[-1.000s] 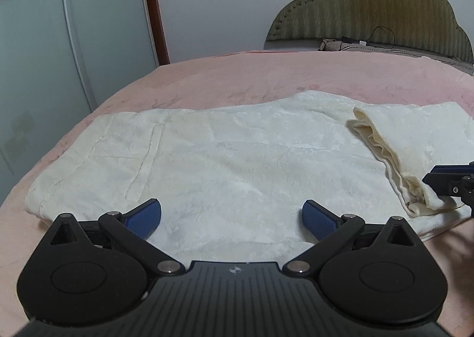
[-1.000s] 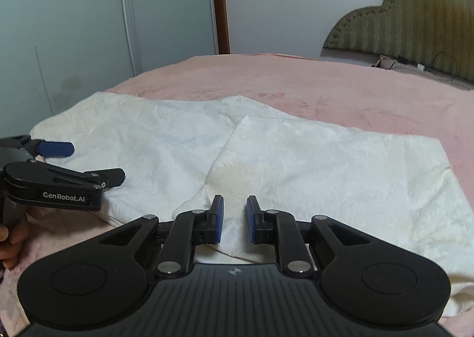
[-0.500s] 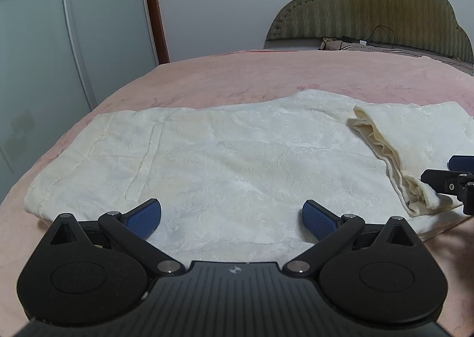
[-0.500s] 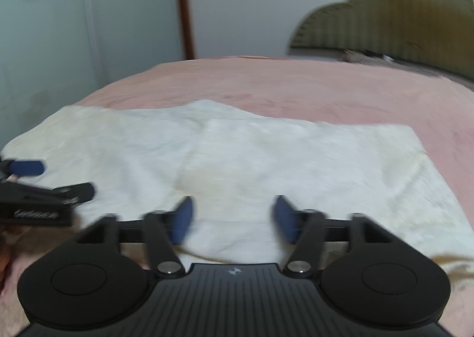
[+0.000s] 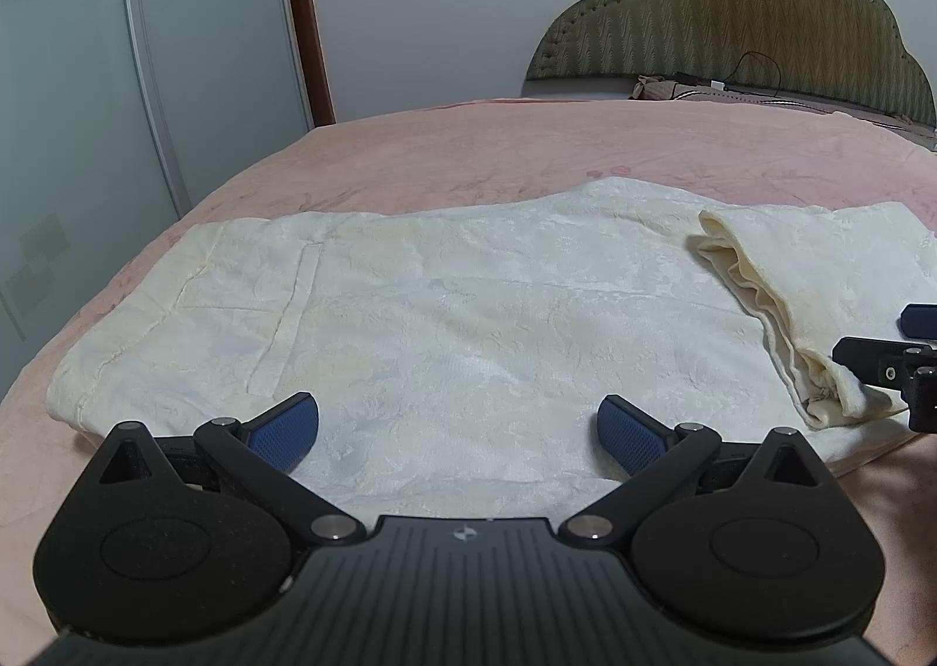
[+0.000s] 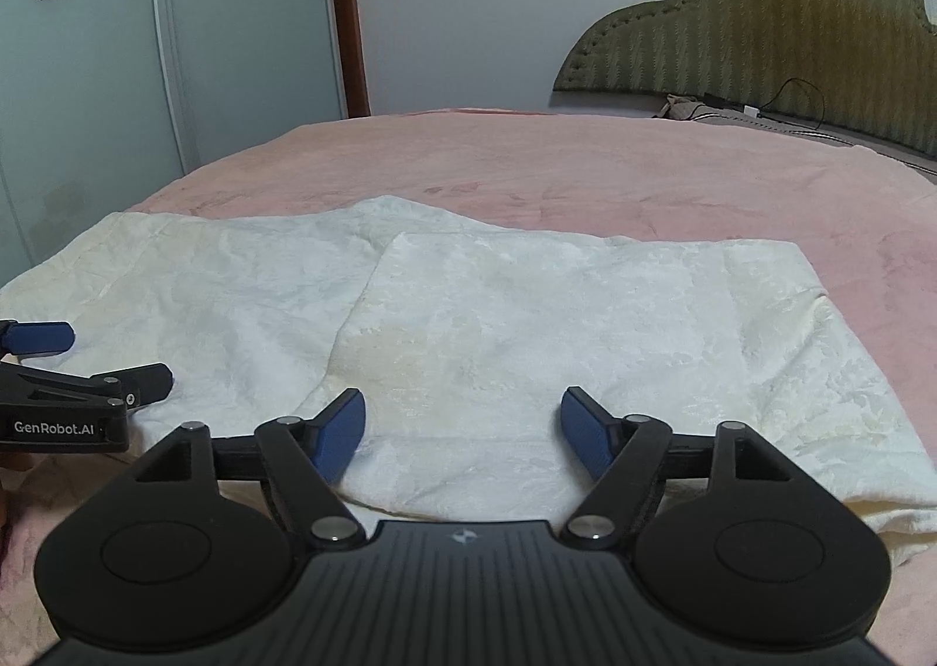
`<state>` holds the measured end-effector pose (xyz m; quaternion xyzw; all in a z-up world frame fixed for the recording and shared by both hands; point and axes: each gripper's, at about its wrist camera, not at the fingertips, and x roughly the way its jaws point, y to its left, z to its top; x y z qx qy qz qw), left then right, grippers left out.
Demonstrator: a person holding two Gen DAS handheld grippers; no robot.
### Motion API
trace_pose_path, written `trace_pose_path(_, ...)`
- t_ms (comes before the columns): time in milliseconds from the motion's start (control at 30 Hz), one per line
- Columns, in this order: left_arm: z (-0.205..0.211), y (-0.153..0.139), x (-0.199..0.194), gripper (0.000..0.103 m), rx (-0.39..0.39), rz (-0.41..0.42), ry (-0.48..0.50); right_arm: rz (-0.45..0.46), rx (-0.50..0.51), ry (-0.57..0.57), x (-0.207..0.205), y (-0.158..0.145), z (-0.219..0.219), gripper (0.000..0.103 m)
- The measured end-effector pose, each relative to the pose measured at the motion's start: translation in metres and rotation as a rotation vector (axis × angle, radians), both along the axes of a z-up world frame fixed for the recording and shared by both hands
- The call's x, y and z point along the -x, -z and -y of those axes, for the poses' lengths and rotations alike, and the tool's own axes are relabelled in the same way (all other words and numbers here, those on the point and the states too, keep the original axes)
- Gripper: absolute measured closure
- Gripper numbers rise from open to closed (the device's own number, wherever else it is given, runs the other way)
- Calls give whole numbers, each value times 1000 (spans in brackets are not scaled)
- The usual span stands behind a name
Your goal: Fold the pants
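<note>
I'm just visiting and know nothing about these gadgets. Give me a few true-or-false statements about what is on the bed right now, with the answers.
1. The pants are cream-white. True.
2. The pants lie on a blue blanket. False: the bed cover is pink.
3. One end of the pants is folded back over the rest. True: the folded part lies on top.
4. The right gripper grips the cloth. False: its jaws have just been opening and stand apart over the cloth.
5. The left gripper is shut. False: its jaws are wide open.
</note>
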<state>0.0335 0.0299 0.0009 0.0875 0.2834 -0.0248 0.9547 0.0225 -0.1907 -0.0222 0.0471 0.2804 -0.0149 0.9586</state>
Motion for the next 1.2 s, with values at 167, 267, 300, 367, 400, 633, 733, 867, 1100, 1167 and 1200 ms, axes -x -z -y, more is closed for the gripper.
trace_pose_path(167, -2, -4, 6, 0, -21, 24, -36, 2, 10, 23, 1, -1, -2, 17)
trace_pose_path(267, -12, -16, 22, 0, -77, 88, -92, 59, 18, 25, 7, -9, -9, 16)
trace_pose_path(300, -19, -21, 26, 0, -86, 99, -106, 84, 20, 1, 9, -13, -15, 16)
trace_pose_path(367, -38, -28, 30, 0, -83, 85, -153, 116, 60, -102, 11, -25, -35, 16)
trace_pose_path(400, -54, -33, 32, 0, -57, 70, -188, 120, 101, -173, 11, -30, -51, 16)
trace_pose_path(633, -157, -41, 39, 1, 309, -60, -323, 157, 405, -573, 11, -27, -170, 16)
trace_pose_path(733, -184, -37, 34, 1, 499, -110, -331, 165, 534, -649, 6, -16, -211, 16)
trace_pose_path(867, -196, -29, 25, 1, 678, -145, -286, 178, 662, -655, -7, 4, -244, 16)
trace_pose_path(1100, -200, -22, 3, 1, 833, -162, -302, 274, 760, -660, -26, 14, -267, 42)
trace_pose_path(1167, -201, -21, -5, 1, 889, -171, -288, 255, 759, -687, -30, 17, -269, 68)
trace_pose_path(1200, -201, -20, -9, 1, 915, -177, -275, 254, 758, -694, -30, 18, -268, 75)
